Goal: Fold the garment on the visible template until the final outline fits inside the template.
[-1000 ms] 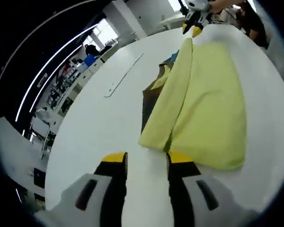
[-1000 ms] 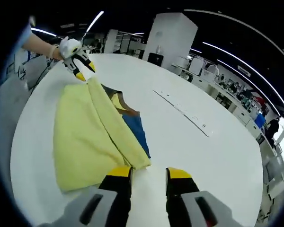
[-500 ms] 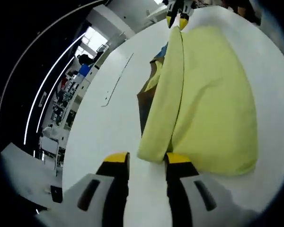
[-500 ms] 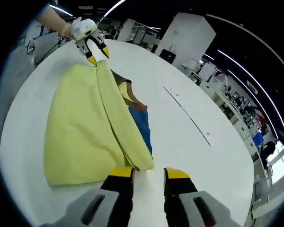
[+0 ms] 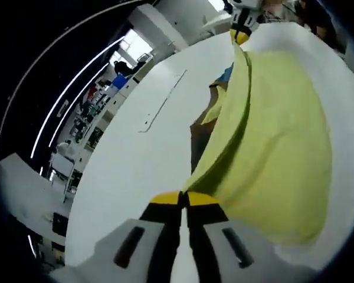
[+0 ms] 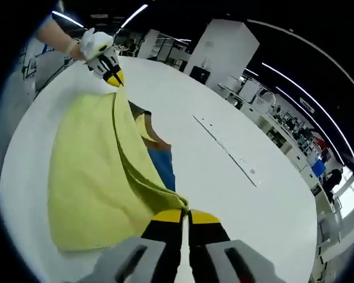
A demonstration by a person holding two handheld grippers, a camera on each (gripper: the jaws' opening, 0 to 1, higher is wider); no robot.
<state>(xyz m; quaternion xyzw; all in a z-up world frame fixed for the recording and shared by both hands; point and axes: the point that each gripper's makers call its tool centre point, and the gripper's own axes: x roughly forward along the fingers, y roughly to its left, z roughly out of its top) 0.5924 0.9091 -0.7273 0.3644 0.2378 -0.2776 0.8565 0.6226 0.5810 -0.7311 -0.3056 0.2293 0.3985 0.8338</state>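
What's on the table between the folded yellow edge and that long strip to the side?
Beside the yellow garment, a brown and blue panel peeks out under the fold. Beyond it, bare white table runs to the strip, seen in the right gripper view.

White round table (image 6: 271, 194), bare across the far half. Thin pale strip with small marks (image 6: 227, 149) lying flat on it, well apart from the cloth; same strip (image 5: 163, 101). Large white pillar (image 6: 221, 44) beyond. Benches with equipment (image 6: 283, 121) behind. Ceiling light strips (image 5: 71, 82).
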